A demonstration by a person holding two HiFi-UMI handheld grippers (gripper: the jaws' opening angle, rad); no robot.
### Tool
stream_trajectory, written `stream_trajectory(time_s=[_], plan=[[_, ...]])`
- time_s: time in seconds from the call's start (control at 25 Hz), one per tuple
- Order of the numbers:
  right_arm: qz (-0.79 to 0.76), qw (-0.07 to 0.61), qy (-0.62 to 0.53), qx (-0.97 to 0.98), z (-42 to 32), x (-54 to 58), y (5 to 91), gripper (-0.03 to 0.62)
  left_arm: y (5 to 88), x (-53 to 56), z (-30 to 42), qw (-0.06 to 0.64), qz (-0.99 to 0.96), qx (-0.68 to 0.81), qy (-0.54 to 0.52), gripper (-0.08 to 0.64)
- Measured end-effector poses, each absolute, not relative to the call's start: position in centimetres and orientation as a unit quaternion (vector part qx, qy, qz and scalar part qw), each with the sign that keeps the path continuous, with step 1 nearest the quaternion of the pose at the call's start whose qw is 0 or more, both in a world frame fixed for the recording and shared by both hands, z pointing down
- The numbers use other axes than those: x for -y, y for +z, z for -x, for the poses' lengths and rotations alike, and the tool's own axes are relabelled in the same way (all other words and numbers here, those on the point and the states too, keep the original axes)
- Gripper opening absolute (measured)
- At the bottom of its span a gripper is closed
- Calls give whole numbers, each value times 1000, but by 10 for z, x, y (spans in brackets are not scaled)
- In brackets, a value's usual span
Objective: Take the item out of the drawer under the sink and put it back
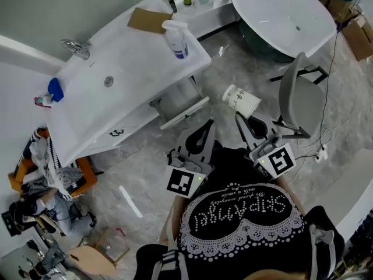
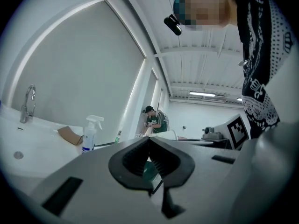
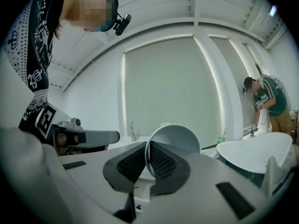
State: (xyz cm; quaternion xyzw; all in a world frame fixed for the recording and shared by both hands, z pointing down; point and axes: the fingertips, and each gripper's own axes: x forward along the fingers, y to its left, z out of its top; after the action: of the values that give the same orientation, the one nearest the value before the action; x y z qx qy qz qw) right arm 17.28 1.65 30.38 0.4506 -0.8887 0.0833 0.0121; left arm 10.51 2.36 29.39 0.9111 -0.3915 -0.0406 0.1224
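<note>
Right tongs [image 1: 238,116] clamped on rim of white paper cup [image 1: 241,100], dark print on side, tipped sideways, three o'clock of drawer [image 1: 185,111] under sink, left tongs [image 1: 210,123] together, empty

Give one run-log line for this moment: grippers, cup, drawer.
left gripper: shut, empty | right gripper: shut on paper cup rim | drawer: open

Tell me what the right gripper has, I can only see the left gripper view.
Observer: The right gripper is shut on the rim of a white cup, whose mouth faces that gripper's camera.
Operator: Is the drawer under the sink open?
Observer: Yes, the drawer stands pulled out below the sink, to the cup's left in the head view.
</note>
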Motion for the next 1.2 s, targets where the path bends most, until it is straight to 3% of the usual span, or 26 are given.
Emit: stream_trajectory(time_s=[1.2], plan=[[-367,25,99,925,-164,-34,311,25,334,-64,-151,113,-919,368,87,3]])
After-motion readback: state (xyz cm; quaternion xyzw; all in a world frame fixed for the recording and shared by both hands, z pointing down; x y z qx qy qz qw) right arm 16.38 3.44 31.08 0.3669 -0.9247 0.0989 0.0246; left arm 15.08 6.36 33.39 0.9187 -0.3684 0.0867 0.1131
